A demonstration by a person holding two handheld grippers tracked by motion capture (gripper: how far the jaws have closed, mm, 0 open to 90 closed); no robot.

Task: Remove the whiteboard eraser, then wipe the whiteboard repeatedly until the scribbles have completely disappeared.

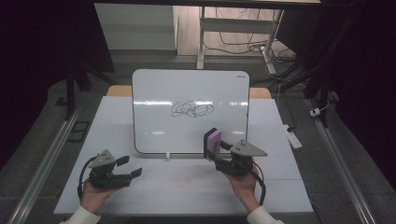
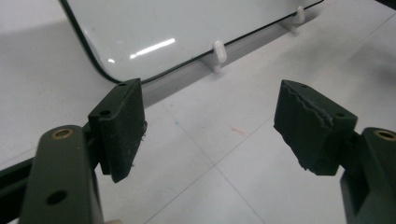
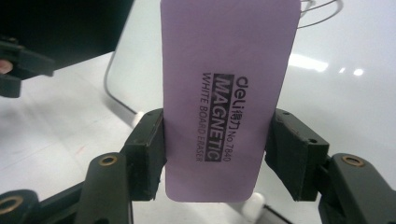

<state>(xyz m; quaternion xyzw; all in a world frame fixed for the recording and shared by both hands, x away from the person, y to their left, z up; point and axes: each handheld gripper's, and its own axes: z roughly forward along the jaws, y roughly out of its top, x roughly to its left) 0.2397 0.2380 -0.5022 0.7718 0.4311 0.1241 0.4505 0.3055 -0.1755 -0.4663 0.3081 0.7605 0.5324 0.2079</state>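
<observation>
Whiteboard (image 1: 154, 130) is standing propped at twelve o'clock on the white table (image 1: 187, 186), leaning on small white feet (image 2: 218, 52) and carrying a black scribble (image 1: 192, 109) near its centre. Right gripper (image 1: 215, 148), at about four o'clock on the table, is clamping the purple eraser (image 1: 213, 142) by its two long edges and is raising it in front of the board's lower right corner. Left gripper (image 1: 130, 167), at about eight o'clock, is resting low over the table with its jaws standing wide and nothing between them.

Judged step: the eraser is gripped and is being brought to the board; no wiping is yet under way. The next move probably calls for lifting the eraser toward eleven o'clock until its face is pressing on the scribble.

Right gripper view is showing the printed label "MAGNETIC WHITE BOARD ERASER", illegible from the high view. Left gripper view is showing the worn, ragged pad (image 2: 303, 126) on one jaw.
</observation>
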